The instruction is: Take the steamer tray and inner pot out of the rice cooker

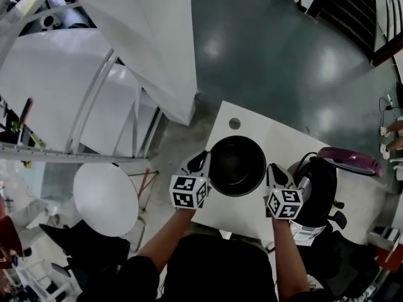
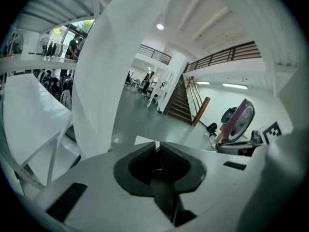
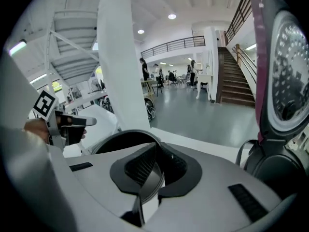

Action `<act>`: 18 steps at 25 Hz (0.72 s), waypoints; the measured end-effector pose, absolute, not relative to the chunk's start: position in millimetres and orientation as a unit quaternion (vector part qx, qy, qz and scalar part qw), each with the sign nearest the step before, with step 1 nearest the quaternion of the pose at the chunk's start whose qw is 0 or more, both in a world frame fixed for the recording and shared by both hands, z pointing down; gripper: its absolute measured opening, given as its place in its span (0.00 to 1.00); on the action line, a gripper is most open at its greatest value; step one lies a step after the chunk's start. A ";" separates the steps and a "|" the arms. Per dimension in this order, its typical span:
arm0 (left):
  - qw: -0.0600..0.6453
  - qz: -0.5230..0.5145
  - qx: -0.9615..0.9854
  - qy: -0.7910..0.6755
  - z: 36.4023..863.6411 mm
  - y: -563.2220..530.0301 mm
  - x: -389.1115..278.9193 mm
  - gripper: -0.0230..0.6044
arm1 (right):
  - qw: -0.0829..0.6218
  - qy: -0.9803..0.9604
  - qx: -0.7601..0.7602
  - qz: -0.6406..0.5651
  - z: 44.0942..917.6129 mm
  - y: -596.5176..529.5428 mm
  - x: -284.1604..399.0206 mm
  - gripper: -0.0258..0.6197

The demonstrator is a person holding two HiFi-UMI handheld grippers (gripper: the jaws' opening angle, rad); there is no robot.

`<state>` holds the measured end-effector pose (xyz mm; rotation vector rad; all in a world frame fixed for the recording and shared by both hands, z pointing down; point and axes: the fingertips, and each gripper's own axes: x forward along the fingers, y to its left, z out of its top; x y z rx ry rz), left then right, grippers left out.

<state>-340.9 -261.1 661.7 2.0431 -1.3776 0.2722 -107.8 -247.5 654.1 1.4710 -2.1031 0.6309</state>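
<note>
**Head view: inner pot (image 1: 237, 165) out of the rice cooker (image 1: 320, 190), held at both sides**

The dark round pot sits at the centre of the frame over the white table (image 1: 252, 128). It is just left of the black cooker, whose maroon lid (image 1: 350, 160) stands open at the right edge. The pot is plainly clear of the cooker's body, so that part of the task looks nearly done. What remains for it is to set it down and let go. Whether its base already touches the table cannot be told from above.

The left gripper (image 1: 203, 163) meets the pot's rim on the left and the right gripper (image 1: 275, 172) meets it on the right. In the left gripper view the jaws are pinched nearly together on a thin strip of metal, which I take for the pot's rim. The right gripper view shows the same: narrow jaws clamped on a thin shiny edge, with the curve of the rim running off to the left of the frame.

The steamer tray appears in none of the views as a separate thing. The pot's inside reads only as dark, and the cooker's mouth is partly hidden behind the right gripper. It may be out already, out of frame, or riding inside the pot, so that half of the task is unconfirmed.
</note>
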 end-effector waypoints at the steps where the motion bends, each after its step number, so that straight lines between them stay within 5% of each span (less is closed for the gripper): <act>1: 0.318 0.095 0.790 -0.515 651.7 -257.3 -335.0 0.08 | 0.243 -0.781 0.536 0.210 636.2 -239.6 -110.3 0.07; 11: 0.271 0.053 0.840 -0.467 581.1 -146.5 -271.7 0.04 | 0.184 -0.850 0.480 0.117 529.5 -114.8 -121.0 0.05; 18: 0.224 0.049 0.845 -0.483 540.5 -43.0 -194.9 0.04 | 0.109 -0.848 0.499 0.143 500.0 -3.3 -26.5 0.04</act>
